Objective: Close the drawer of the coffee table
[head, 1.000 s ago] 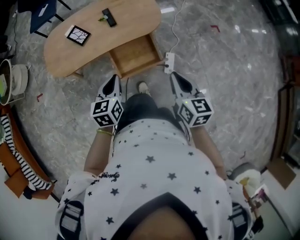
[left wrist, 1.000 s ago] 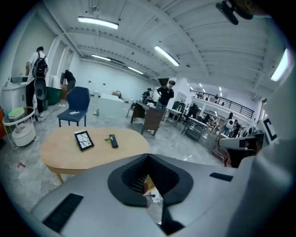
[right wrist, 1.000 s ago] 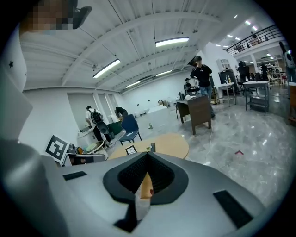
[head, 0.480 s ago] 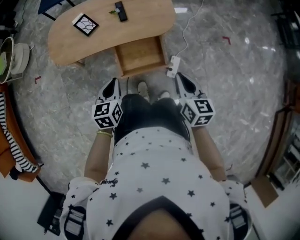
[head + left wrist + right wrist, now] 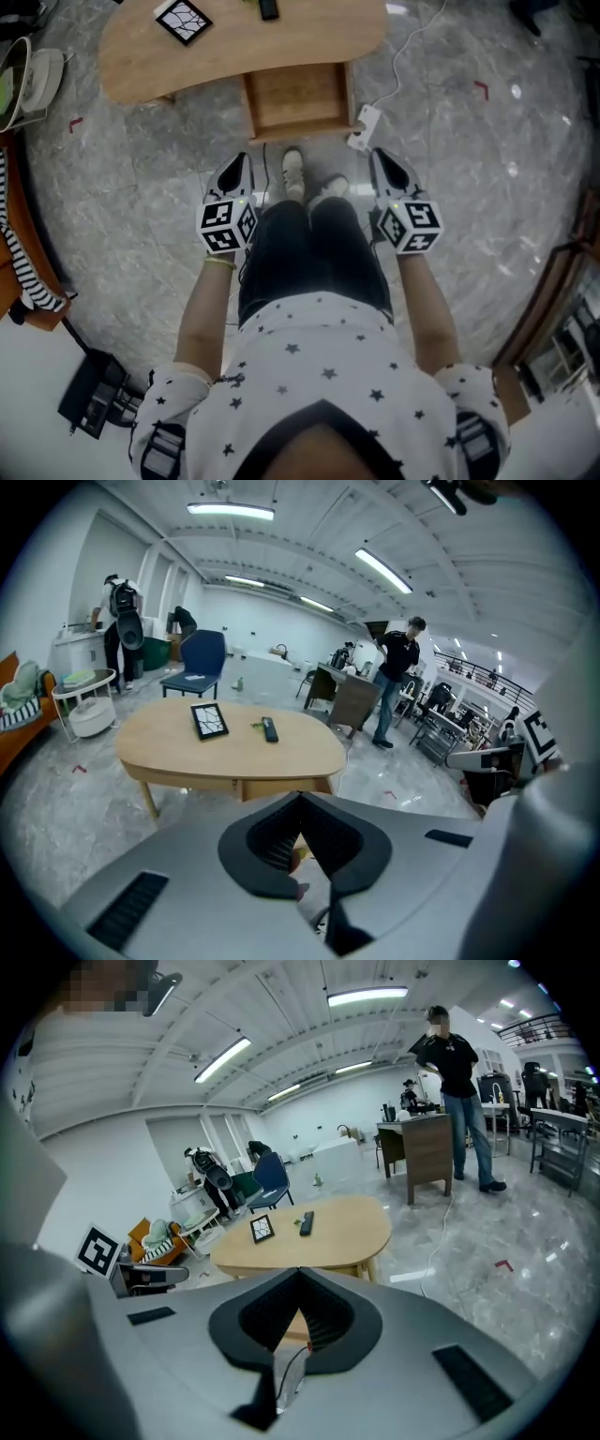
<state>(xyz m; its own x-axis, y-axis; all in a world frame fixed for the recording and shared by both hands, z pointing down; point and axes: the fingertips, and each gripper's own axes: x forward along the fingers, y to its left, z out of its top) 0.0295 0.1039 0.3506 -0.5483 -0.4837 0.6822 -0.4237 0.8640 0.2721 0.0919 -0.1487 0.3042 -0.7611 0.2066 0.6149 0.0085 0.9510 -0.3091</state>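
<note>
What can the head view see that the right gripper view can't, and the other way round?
Only the head view: the inside of the open drawer from above, the wearer's shoes and a power strip on the floor. Only the right gripper view: a standing person, a blue chair and ceiling lights. Both: the wooden table, with the framed picture and black remote on it.

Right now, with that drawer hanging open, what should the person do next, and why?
Probably reach forward to the front of the drawer. It stands pulled out of the coffee table toward the person, while the left gripper and right gripper, fingers shut and empty, hang short of it, touching nothing.
</note>
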